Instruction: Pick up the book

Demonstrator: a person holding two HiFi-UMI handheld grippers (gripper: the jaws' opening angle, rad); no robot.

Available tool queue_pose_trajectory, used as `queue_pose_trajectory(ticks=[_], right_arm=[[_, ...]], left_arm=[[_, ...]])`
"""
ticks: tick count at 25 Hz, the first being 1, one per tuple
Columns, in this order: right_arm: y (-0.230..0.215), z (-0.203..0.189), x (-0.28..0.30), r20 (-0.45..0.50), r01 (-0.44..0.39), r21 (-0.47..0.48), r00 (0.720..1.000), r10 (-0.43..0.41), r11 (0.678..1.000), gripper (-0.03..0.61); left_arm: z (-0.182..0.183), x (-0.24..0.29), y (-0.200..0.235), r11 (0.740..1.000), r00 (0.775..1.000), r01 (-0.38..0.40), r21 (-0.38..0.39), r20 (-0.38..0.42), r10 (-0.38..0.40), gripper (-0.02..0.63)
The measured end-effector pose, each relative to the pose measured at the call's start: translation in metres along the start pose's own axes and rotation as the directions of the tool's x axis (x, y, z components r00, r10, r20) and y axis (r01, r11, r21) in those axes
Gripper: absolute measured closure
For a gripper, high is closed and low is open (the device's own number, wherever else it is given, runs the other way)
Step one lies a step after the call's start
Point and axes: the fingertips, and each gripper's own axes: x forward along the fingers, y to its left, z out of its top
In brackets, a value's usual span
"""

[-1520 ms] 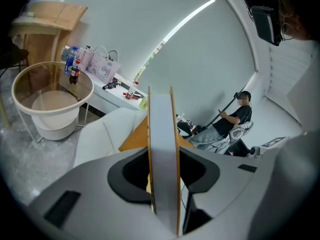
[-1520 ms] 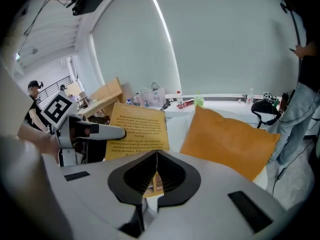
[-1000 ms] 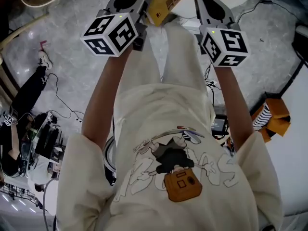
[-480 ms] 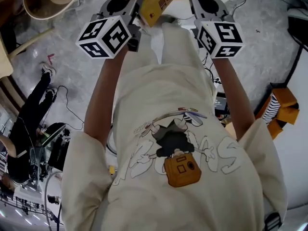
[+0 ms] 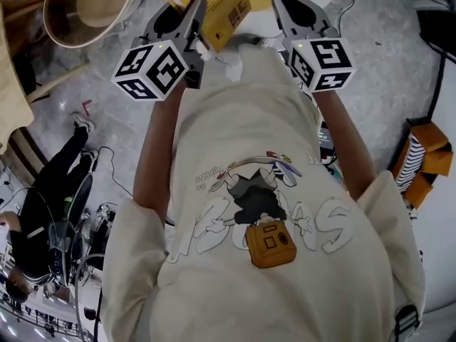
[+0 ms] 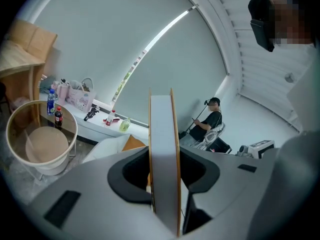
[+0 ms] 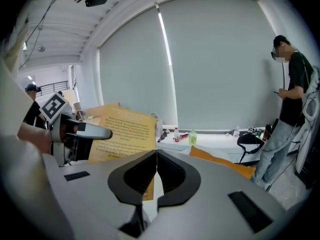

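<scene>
The head view is bright all over, with only soft shadows on the grey floor (image 5: 399, 55). Both gripper views are round with black corners, and straight lines bend near the edges. Soft daylight glows through the pale blinds (image 7: 215, 59), with one thin bright strip between them. Up close, the book (image 6: 164, 159) looks a bit fuzzy.

Thin yellow book (image 5: 217, 2), held in the air.
I see it upright, clamped at its near edge by the left gripper (image 6: 164, 159), printed back cover facing right.
</scene>
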Motion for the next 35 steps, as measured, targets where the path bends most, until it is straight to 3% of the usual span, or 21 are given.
queue_pose_trajectory(ticks=[6, 11, 22, 35], right_arm=[[0.031, 0.013, -0.028, 0.066, 0.014, -0.016, 0.998, -0.013, 1.0, 0.555], [0.019, 0.008, -0.034, 0.128, 0.028, -0.029, 0.992, -0.024, 0.999, 0.555], [0.02, 0.052, -0.053, 0.191, 0.031, -0.054, 0.981, -0.02, 0.998, 0.555], [0.038, 0.057, -0.049, 0.166, -0.025, -0.039, 0.986, 0.031, 0.999, 0.555]], left_arm=[[0.018, -0.042, -0.019, 0.998, 0.999, 0.031, 0.057, 0.032, -0.033, 0.465], [0.018, -0.046, -0.033, 0.993, 0.998, 0.022, 0.117, 0.064, -0.029, 0.465], [0.042, -0.059, -0.068, 0.959, 0.995, -0.017, 0.282, 0.095, -0.01, 0.465], [0.044, -0.065, -0.08, 0.943, 0.993, 0.043, 0.329, 0.088, -0.076, 0.465]])
